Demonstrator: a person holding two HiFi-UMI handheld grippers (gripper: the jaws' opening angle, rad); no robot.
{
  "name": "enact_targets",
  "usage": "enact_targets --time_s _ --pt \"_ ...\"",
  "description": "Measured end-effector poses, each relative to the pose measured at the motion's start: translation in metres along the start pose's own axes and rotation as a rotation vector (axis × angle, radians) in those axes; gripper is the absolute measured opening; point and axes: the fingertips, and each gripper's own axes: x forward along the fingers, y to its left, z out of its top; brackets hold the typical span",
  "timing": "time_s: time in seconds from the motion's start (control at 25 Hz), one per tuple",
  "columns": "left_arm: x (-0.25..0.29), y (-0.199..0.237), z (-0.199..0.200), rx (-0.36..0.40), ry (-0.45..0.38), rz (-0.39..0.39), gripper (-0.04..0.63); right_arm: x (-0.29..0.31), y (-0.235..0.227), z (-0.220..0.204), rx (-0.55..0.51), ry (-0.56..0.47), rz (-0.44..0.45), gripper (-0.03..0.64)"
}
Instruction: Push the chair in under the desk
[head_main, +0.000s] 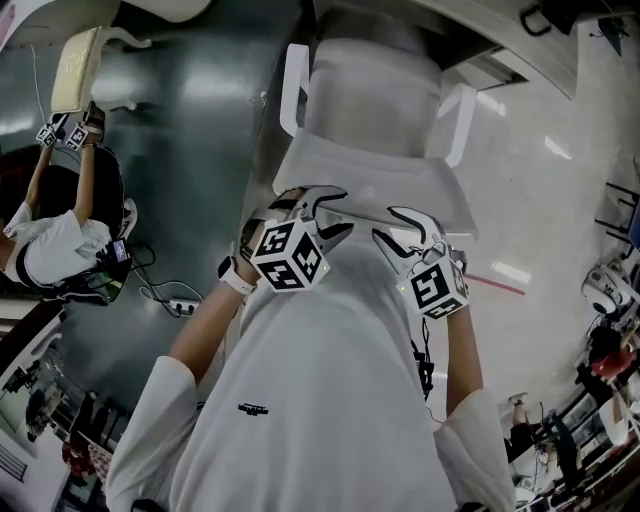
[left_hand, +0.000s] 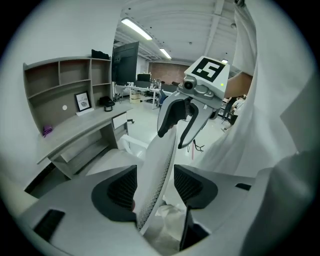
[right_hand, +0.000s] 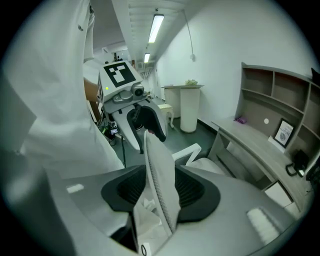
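Although both grippers are placed at the chair (head_main: 372, 100), the push itself appears not yet begun; entry as follows.

Position of chair: it stands on the floor in front of the person, seat (right_hand: 212, 164) turned toward the desk (right_hand: 260, 145); in both gripper views the seat lies beside the desk front, not beneath the top; how close the two are cannot be judged.

Left gripper (head_main: 318, 205): jaws spread wide, straddling the top edge of the backrest (left_hand: 160, 165); the mesh panel runs between the pads, close against one of them, with a clear gap at the other; no clamp seen.

Right gripper (head_main: 408, 232): likewise wide, astride the same top edge a little further along; the backrest passes between its pads without being squeezed.

Surroundings: shelf unit (left_hand: 65, 82) on the desk; nothing visible on the floor between chair and desk, though the knee space is mostly hidden.

Progress, as judged: approach and placement on the backrest done; closing on or bracing against the backrest left; the whole travel of the chair under the desk left.
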Motion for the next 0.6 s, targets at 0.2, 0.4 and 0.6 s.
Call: enact_targets --time_s 0.2,0.4,0.6 --pt "0.016 0.0 -0.011 0.065 0.053 0.044 0.216 0.012 0.005 -0.022 -0.036 0.059 0.008 0.19" --pt "0.028 -0.005 -0.016 0.093 0.069 0.044 0.213 0.021 0.009 -0.034 -0.078 0.089 -0.003 0.19" --pt "0.032 -0.01 -0.022 0.205 0.098 0.083 0.155 0.03 0.009 -0.041 -0.17 0.152 -0.056 0.125"
